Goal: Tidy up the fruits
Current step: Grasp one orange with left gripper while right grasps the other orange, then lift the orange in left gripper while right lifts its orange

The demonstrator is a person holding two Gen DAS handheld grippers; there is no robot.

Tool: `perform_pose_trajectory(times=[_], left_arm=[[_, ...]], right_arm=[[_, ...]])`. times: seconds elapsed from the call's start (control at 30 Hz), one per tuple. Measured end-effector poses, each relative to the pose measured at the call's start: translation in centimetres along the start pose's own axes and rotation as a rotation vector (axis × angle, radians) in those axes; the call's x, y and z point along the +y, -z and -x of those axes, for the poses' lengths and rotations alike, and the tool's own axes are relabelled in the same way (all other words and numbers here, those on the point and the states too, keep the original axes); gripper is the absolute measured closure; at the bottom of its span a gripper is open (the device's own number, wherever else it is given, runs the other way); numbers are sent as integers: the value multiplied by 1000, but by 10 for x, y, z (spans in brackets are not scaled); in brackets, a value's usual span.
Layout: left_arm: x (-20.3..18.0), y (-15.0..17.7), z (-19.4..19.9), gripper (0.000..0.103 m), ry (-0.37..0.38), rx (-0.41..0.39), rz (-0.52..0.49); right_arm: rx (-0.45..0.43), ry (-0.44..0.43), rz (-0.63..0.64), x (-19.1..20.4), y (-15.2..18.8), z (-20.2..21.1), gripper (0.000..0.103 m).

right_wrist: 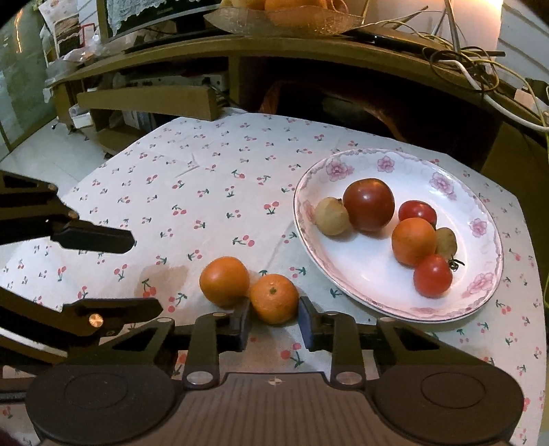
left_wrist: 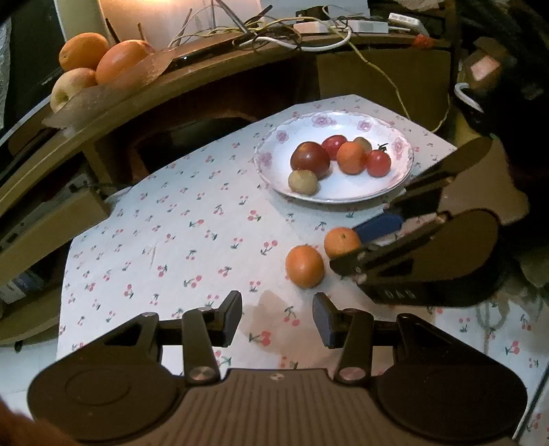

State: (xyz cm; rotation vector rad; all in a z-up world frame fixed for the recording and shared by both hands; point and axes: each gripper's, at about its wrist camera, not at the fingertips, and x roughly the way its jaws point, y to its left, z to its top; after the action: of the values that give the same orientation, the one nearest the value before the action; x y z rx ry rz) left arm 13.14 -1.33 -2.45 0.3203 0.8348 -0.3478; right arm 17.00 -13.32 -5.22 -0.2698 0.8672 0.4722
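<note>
Near the front edge of the cherry-print tablecloth, the right gripper brackets a tangerine with narrow jaws, contact unclear, a second tangerine touching it. The left gripper hangs wide, holding nothing. Farther back, toward the cloth's right edge, the floral plate carries six small fruits.

Cherry-print tablecloth; wooden shelf behind — tangled cables on top

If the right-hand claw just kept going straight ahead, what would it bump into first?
Most likely the orange with the green stem dot. It already sits between the open fingers of the right gripper, right at their tips. The second orange lies just to its left, and the plate further on to the right.
</note>
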Motion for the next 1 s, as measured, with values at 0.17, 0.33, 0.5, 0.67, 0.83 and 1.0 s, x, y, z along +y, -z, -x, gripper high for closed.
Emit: perform_pose_trajectory(times=[0.17,0.33,0.5,0.67,0.83,1.0], left_arm=[[-9,-6,-13,52,15,-14,-29],[-18,-13,-29,52,20,-24,-43],[-15,-15,-46,53,5,-21,5],[-8,-16,-49,66,48,-16,79],[-13,-14,-44,67,60,-8,70],[-15,-6,-26,67,73,-7,54]], right_arm=[[9,0,-11,-5,5,8,74],[15,25,-45,-19,13,22,74],[31,31,-80,-33,23,31,74],[44,39,-94,-40,27,34,74],[43,49,-95,-42,27,36,74],[49,52,-74,-38,29,37,74]])
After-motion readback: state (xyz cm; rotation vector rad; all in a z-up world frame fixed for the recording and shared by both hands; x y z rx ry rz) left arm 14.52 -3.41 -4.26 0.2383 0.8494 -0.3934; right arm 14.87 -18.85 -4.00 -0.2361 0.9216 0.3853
